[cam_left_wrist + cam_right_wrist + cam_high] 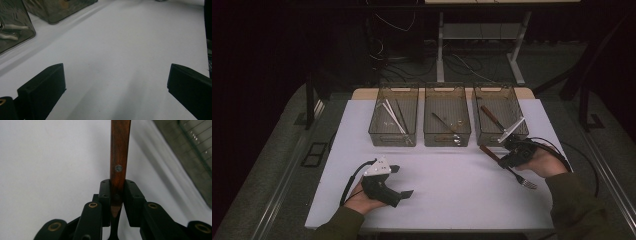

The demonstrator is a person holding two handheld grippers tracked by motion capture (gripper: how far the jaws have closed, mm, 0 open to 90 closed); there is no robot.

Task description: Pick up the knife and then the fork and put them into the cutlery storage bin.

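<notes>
A fork with a brown wooden handle [527, 184] is lifted at a slant over the right side of the white table [452, 200], tines toward the person. My right gripper [506, 160] is shut on its handle. In the right gripper view the riveted handle [120, 150] runs straight up from between the pads of the right gripper [117, 188], which press on it from both sides. My left gripper [402, 181] lies low at the near left of the table, held by a hand. In its own view the left gripper [116, 85] stands wide open over bare white surface.
Three smoky clear bins stand in a row at the back: the left bin [392, 136] holds pale sticks, the middle bin [447, 137] metal utensils, the right bin [489, 136] a wooden-handled utensil [491, 116]. Two bins [15, 32] show in the left gripper view.
</notes>
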